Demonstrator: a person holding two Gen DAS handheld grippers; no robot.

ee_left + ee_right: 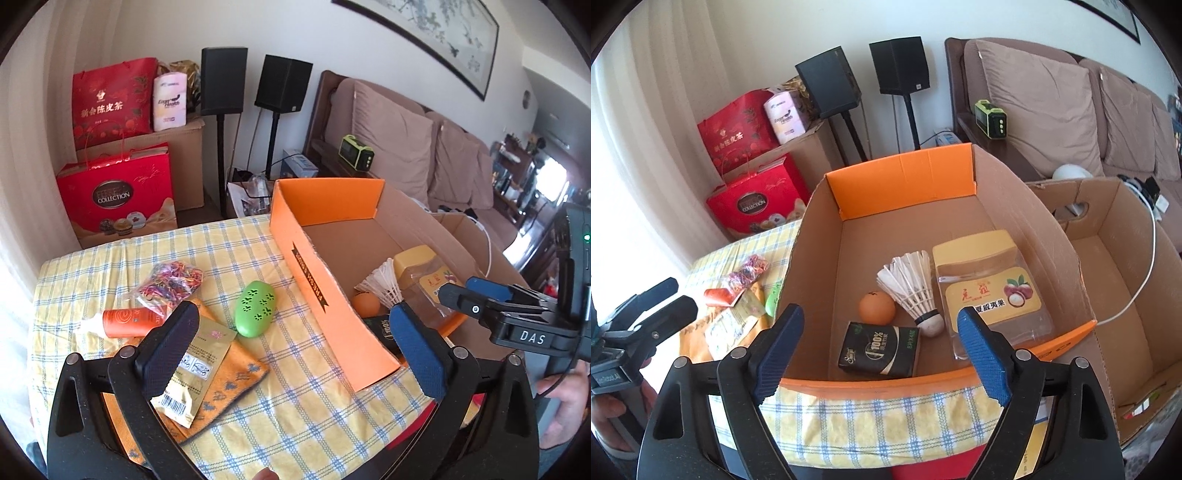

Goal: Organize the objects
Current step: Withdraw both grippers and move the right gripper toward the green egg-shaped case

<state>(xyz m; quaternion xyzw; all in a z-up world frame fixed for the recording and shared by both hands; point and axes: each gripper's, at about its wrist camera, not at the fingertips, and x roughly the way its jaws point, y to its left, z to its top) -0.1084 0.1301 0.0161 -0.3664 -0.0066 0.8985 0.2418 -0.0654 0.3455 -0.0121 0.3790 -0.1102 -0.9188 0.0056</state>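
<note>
An orange cardboard box [901,184] stands on the checked tablecloth [295,413]. In it lie a shuttlecock [908,284], an orange ball [876,307], a black tissue pack [879,349] and a clear jar with a yellow lid [990,288]. My right gripper [879,314] hangs open over the box's near edge, empty. Left of the box lie a green perforated oval case [255,308], a bag of coloured rubber bands [170,282], an orange tube [129,321], a gold sachet [199,365] and an orange cloth [236,380]. My left gripper [294,312] is open above them, holding nothing.
A second, plain cardboard box [1108,258] adjoins the orange one on the right, with a white cable [1148,266] running into it. Behind the table are red gift bags [118,199], two speakers on stands [223,81] and a sofa [406,140].
</note>
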